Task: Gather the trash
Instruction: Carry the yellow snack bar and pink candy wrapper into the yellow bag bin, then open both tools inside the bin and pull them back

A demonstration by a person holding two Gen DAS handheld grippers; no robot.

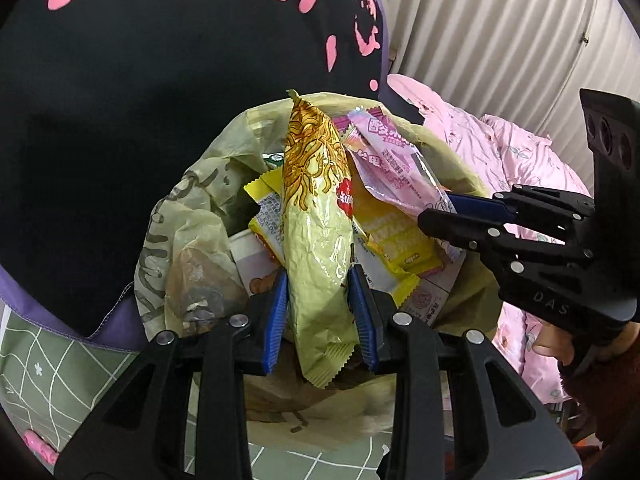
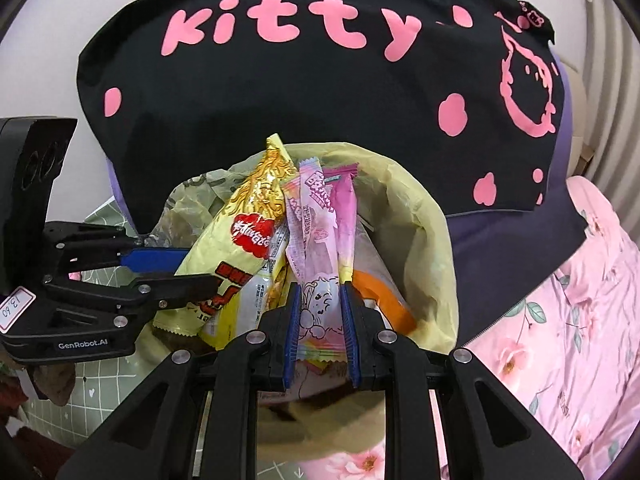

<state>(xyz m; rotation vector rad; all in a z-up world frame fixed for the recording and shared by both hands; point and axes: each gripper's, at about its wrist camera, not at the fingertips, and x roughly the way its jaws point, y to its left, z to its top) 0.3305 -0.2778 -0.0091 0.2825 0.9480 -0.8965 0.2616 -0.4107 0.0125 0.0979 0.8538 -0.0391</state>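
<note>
A bin lined with a yellow-green trash bag [image 1: 192, 216] [image 2: 424, 216] is full of wrappers. My left gripper [image 1: 320, 284] is shut on a green-gold noodle packet [image 1: 316, 216], which stands upright over the bag; it also shows in the right wrist view [image 2: 244, 240]. My right gripper [image 2: 320, 292] is shut on a pink candy wrapper [image 2: 320, 240], held upright over the bag; the wrapper [image 1: 392, 168] and the right gripper [image 1: 436, 208] show in the left wrist view. The left gripper appears in the right wrist view [image 2: 192, 268]. Yellow wrappers [image 1: 396, 236] and a paper cup [image 1: 252, 256] lie in the bag.
A black cloth with pink "kitty" lettering [image 2: 320, 80] hangs just behind the bin. Pink floral bedding [image 2: 568, 320] lies to the right. A green checked sheet [image 1: 48, 368] lies at the lower left. An orange piece [image 2: 384, 296] sits in the bag.
</note>
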